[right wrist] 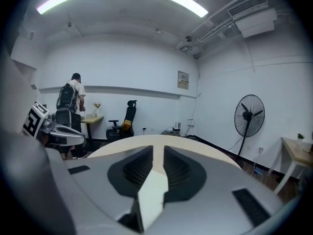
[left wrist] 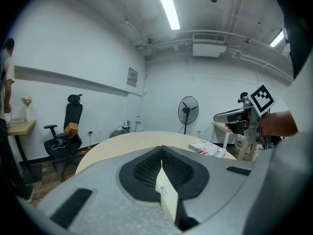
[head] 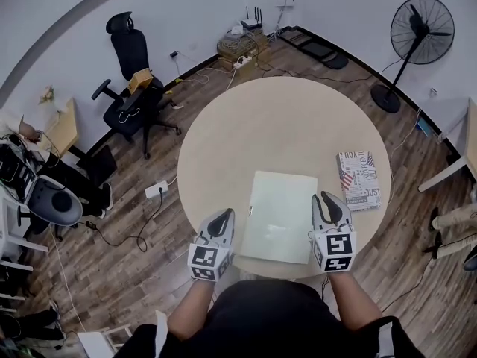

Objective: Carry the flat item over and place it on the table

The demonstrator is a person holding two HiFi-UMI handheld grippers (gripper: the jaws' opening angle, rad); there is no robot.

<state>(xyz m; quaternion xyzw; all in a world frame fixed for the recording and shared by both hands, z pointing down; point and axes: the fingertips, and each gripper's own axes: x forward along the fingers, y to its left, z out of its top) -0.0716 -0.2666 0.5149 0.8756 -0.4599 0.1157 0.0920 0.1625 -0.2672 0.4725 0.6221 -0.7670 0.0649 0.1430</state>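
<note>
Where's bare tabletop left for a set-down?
Bare: the round table's far half, from the flat panel's far edge to the rim, and its left side. Crowded: near edge, where left gripper and right gripper hold the panel, and right rim by the printed box.

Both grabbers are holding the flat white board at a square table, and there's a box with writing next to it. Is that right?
Almost. The table is round, not square: the head view shows its curved rim. The rest holds: the left gripper and right gripper each grip a side of the flat white board, and the printed box lies beside it.
</note>
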